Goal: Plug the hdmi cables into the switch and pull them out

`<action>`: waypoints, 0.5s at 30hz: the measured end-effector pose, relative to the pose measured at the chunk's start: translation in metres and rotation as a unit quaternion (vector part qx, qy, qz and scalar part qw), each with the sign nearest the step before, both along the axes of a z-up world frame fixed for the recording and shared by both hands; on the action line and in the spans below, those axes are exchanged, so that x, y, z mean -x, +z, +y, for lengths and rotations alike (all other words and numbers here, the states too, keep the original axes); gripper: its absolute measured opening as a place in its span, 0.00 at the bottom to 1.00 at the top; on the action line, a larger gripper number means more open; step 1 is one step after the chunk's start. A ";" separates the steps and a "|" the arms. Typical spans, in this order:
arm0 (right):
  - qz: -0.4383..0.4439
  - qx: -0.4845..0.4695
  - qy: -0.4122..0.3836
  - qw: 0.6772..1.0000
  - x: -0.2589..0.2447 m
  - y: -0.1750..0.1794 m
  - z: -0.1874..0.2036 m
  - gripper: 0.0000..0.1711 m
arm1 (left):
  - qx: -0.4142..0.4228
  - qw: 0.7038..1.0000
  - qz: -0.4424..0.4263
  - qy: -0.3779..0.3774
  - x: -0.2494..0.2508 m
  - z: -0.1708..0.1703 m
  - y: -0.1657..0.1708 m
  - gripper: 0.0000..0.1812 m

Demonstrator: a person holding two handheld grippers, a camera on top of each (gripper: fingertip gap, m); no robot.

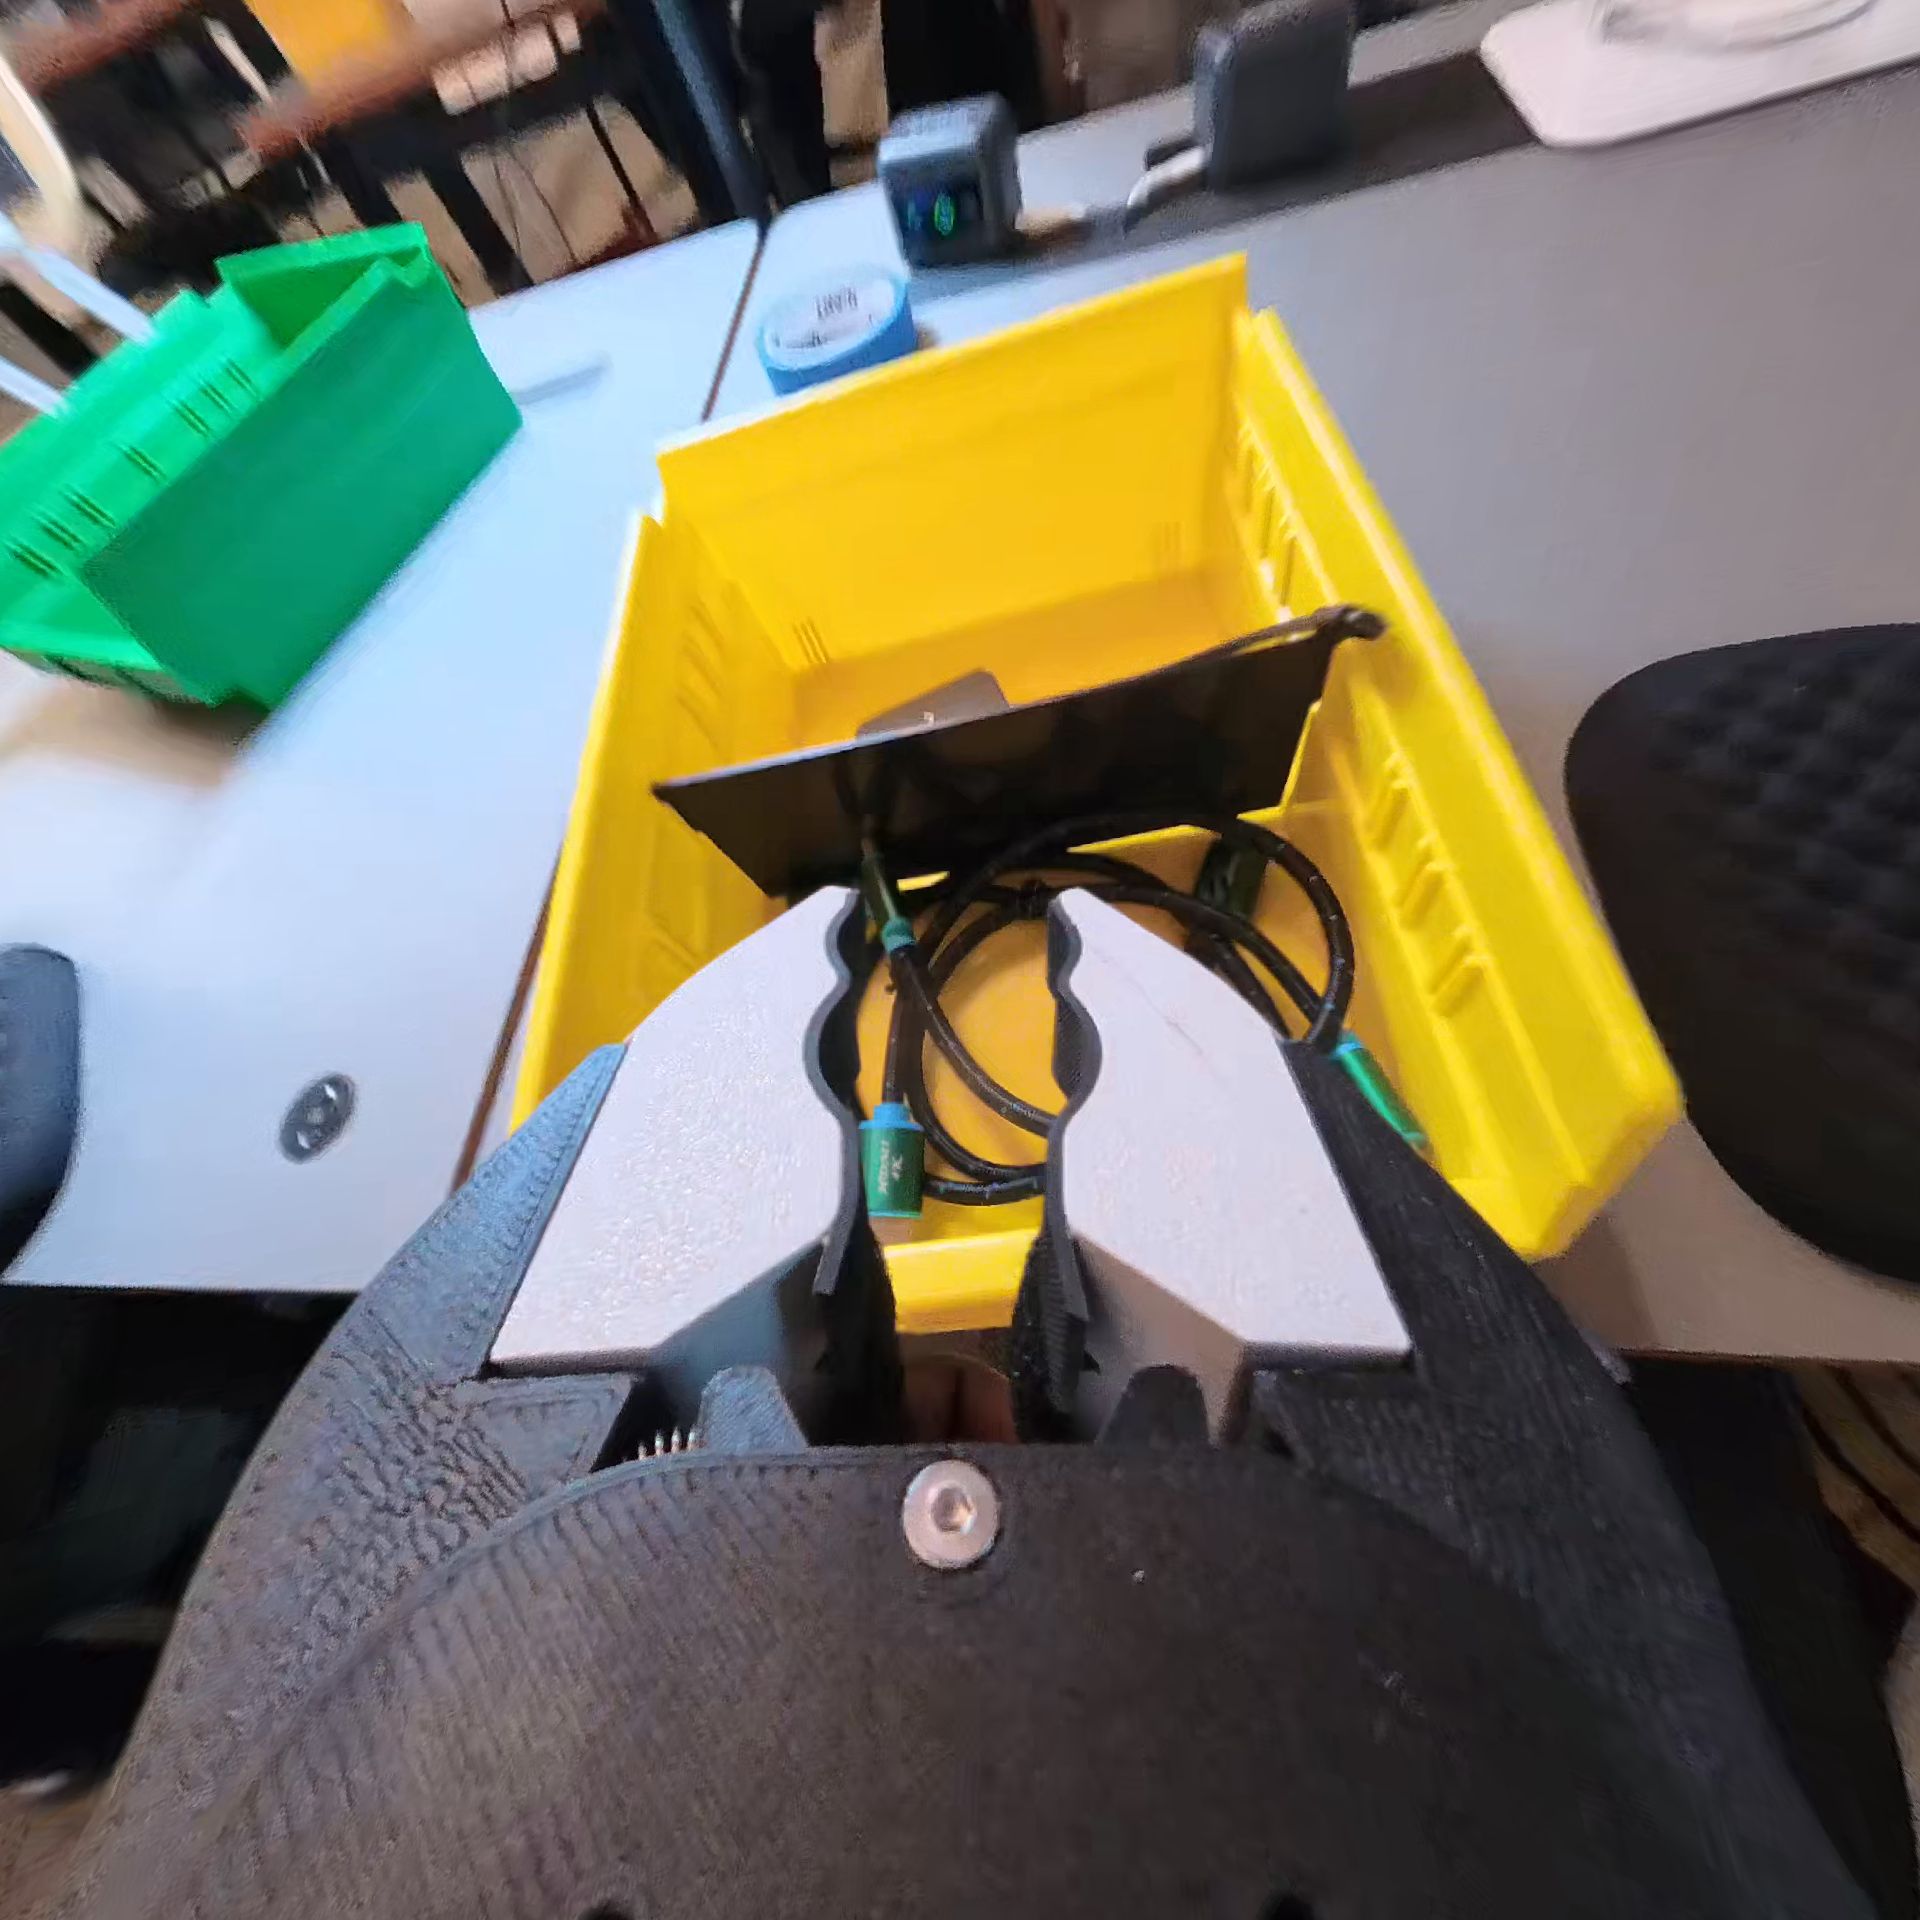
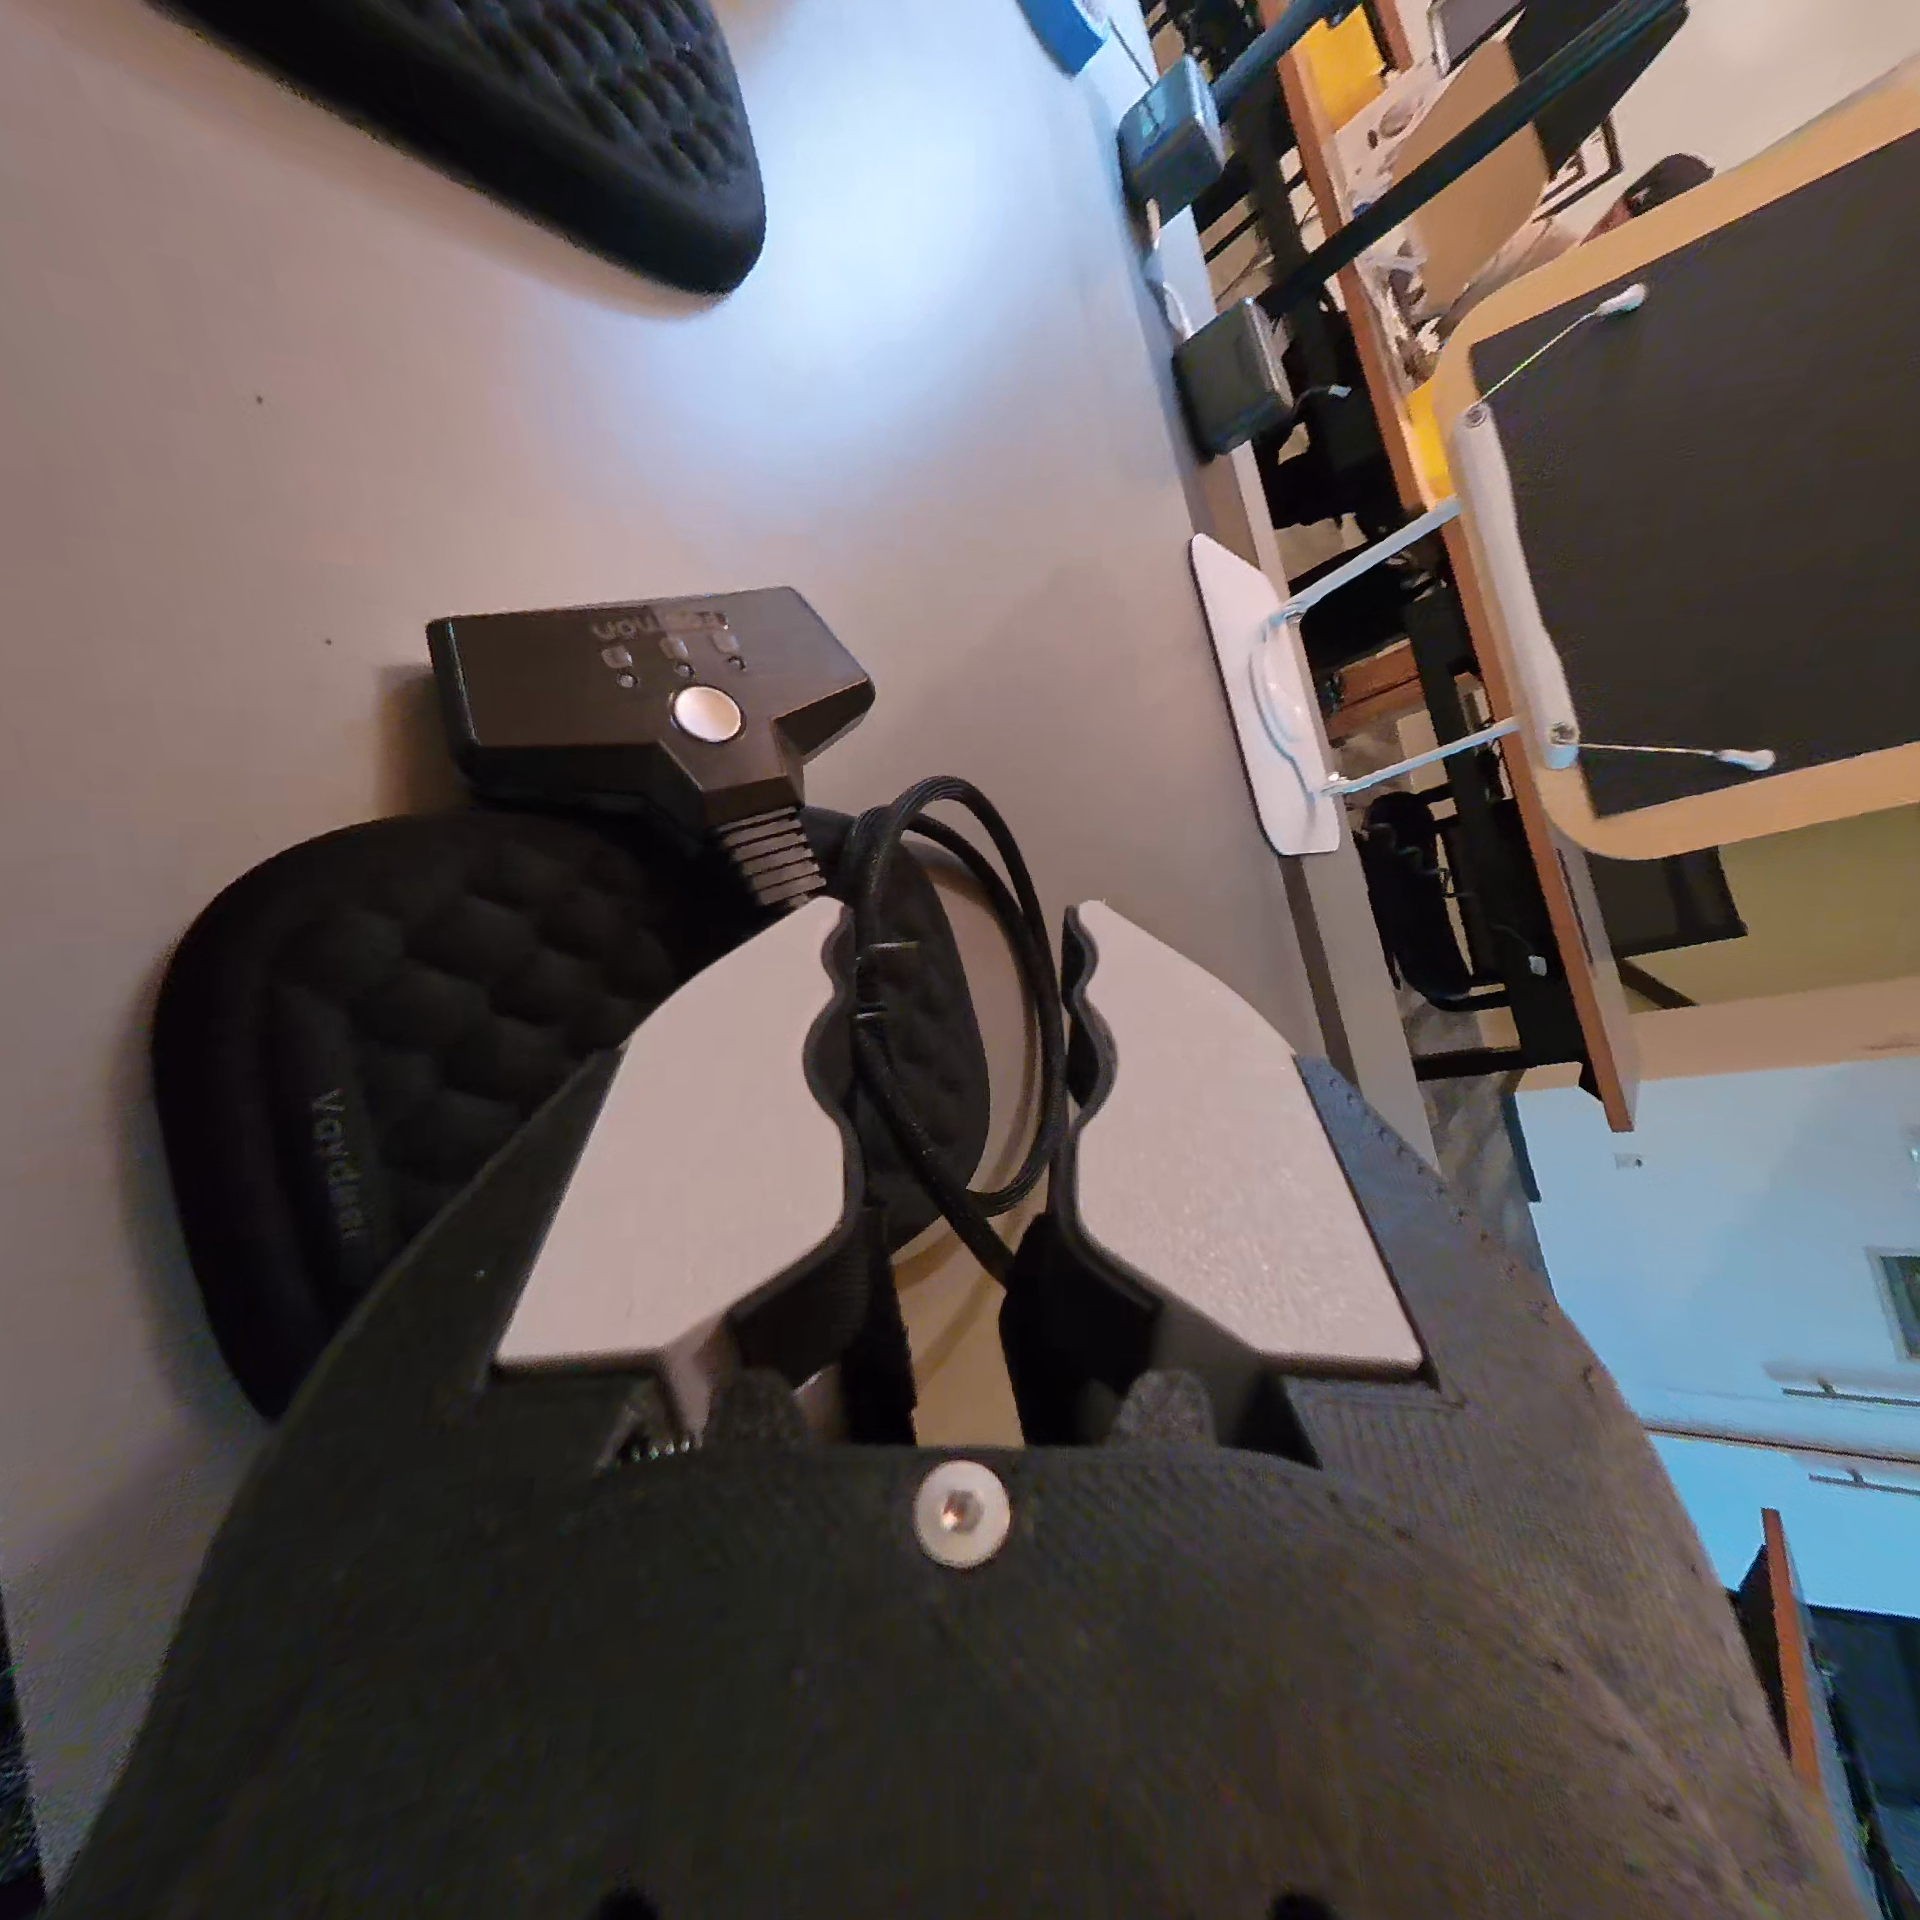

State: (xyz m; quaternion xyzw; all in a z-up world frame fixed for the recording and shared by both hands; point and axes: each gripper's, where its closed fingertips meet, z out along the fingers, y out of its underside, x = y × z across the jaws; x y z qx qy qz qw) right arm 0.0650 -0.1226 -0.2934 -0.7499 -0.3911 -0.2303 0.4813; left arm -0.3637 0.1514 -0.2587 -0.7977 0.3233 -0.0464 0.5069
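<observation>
Braided black HDMI cables, light and limp, coiled in yellow bin; I'd grip the rigid green plug; switch on bench; my left hand-held gripper and right hand-held gripper parted, empty.

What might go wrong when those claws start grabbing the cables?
The HDMI cables lie coiled together in the yellow bin, so lifting one green plug may drag the rest along. The bin's black divider could snag them. The switch rests partly on a soft pad and may tip.
</observation>
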 end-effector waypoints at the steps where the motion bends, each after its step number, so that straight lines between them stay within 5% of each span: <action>1: -0.003 -0.002 0.000 1.000 0.001 0.001 0.000 0.23 | 0.018 1.000 0.004 0.012 0.002 0.006 -0.009 0.18; 9: -0.026 0.005 -0.011 1.000 -0.002 -0.001 0.001 0.23 | 0.170 0.980 0.074 0.078 0.016 0.031 -0.093 0.17; 15: -0.036 0.004 -0.018 0.999 -0.005 -0.001 0.002 0.23 | 0.178 0.974 0.100 0.100 0.020 0.035 -0.101 0.05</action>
